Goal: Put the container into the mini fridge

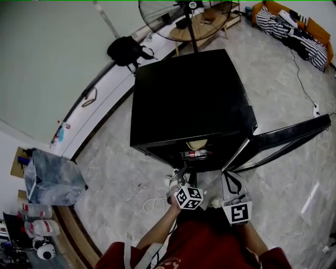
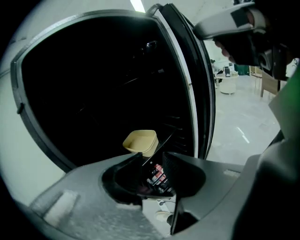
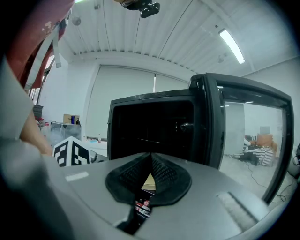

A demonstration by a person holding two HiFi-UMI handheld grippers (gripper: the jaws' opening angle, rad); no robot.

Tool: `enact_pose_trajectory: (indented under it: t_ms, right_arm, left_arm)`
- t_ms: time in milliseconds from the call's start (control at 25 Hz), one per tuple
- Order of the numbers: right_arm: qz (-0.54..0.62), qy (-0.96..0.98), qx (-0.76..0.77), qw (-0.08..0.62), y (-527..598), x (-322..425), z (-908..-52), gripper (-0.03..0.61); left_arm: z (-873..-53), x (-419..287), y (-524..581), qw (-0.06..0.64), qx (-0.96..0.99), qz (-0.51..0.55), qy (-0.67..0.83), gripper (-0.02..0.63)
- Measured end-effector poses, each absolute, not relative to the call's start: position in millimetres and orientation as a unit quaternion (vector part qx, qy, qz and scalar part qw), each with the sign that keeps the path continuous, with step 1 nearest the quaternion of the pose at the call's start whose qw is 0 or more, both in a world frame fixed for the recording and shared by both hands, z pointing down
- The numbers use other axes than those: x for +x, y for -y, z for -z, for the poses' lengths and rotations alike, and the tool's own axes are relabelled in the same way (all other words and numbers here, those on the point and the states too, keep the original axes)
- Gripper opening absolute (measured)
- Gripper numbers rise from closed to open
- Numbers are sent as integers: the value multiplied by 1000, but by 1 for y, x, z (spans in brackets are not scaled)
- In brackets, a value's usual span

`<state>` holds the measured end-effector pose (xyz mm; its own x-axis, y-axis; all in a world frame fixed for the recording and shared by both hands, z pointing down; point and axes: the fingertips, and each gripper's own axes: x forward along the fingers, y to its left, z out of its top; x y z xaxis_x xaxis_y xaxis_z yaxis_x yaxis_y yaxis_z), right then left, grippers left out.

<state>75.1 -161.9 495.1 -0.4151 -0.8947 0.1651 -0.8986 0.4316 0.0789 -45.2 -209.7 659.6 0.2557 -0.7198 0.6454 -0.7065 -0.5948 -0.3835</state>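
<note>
A beige container [image 2: 139,141] sits on a shelf inside the black mini fridge [image 1: 184,100], just behind the front edge [image 1: 197,144]. The fridge door [image 1: 286,139] stands swung open to the right. My left gripper [image 2: 152,159] is open, a little in front of the container and apart from it, with nothing between its fingers. In the head view it hovers at the fridge opening [image 1: 181,177]. My right gripper [image 3: 151,157] is shut and empty, held beside the left one [image 1: 233,185]. A sliver of the container [image 3: 149,182] shows behind its jaws.
Red cans [image 2: 157,177] lie on the lower shelf under the container. A standing fan [image 1: 173,16] and a wooden table [image 1: 202,26] are behind the fridge. A black bag [image 1: 126,51] lies by the wall, a grey bin [image 1: 52,178] at left, a white cable [image 1: 153,204] on the floor.
</note>
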Motion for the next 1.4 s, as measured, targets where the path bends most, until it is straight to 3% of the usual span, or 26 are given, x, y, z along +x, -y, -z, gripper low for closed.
enact_pose_trajectory:
  t_ms: [480,840,1200,1400]
  right_arm:
    - [-5,860,504,80,176,55,-484,0]
    - [10,866,494,74,182,43,-462,0]
    - [24,878,476,48,183,28,-452,0]
    - [25,875,482,44,186,32,-449,0]
  left_arm:
    - [-578,-93,175,-64,-776,231,-584,138]
    - [-499,-131,161,-39,-749,97,-655,137]
    - [-468,-150,151,-17,-732,66,-678,107]
    - [-461,-156,148,-7,-731,50,-680,37]
